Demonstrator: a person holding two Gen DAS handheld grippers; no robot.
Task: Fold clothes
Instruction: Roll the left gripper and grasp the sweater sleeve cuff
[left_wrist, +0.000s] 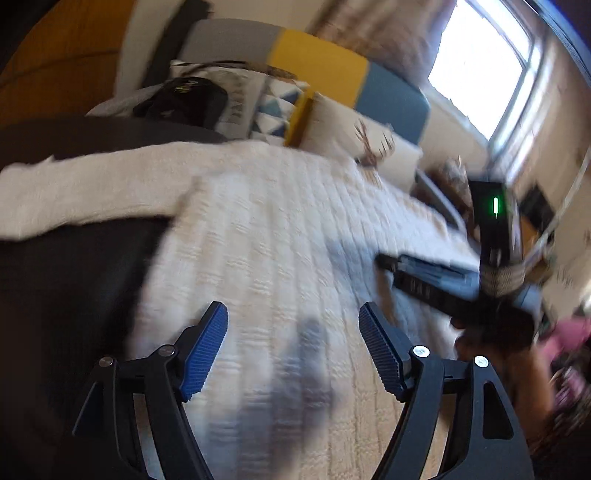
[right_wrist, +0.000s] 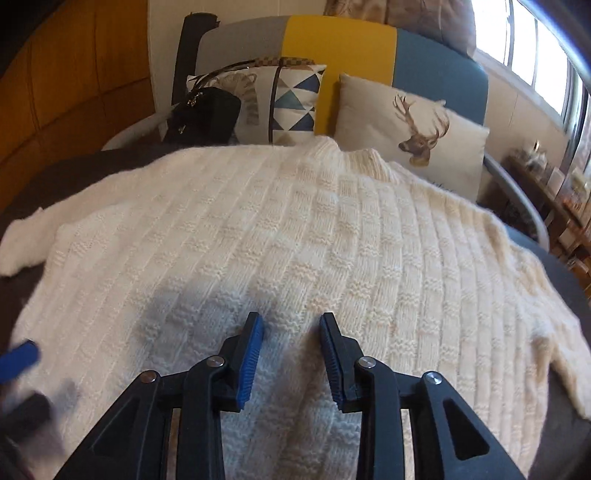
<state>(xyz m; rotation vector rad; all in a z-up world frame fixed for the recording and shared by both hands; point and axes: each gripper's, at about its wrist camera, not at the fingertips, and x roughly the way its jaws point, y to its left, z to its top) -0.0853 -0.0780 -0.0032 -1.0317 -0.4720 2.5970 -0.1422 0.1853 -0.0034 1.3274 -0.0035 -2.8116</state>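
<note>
a cream knitted sweater (right_wrist: 295, 229) lies spread flat, its thick wool worked in raised vertical ribs crossed by small blocks of purl stitch, giving a basket-like check. it rests on a dark, smooth surface (right_wrist: 74, 166) that shows along the far left and right edges of the knit. the ribbed neck sits at the far end, straight ahead of the right gripper (right_wrist: 291, 332), and one sleeve trails off to the left.

the right gripper hangs just above the near part of the sweater, its black plastic arms ending in blue ridged pads (right_wrist: 251, 354); the fingers are parted with a fold of knit visible between them, and whether they touch the wool cannot be told. the left gripper (left_wrist: 293, 325) is spread wide over the same cream knit (left_wrist: 277, 229), holding nothing; its view is smeared with motion blur. to its right appears the other black tool with a small green light (left_wrist: 495, 206).

beyond the sweater stands a sofa back (right_wrist: 340, 40) in grey, mustard and blue panels. against it lean a pale cushion printed with a stag's head (right_wrist: 417, 136), a cushion with blue triangles (right_wrist: 295, 103), and a black handbag (right_wrist: 207, 118) with a chequered strap. a wooden panelled wall (right_wrist: 74, 74) lies to the far left, and a bright window (left_wrist: 480, 66) to the far right. no writing is legible.
</note>
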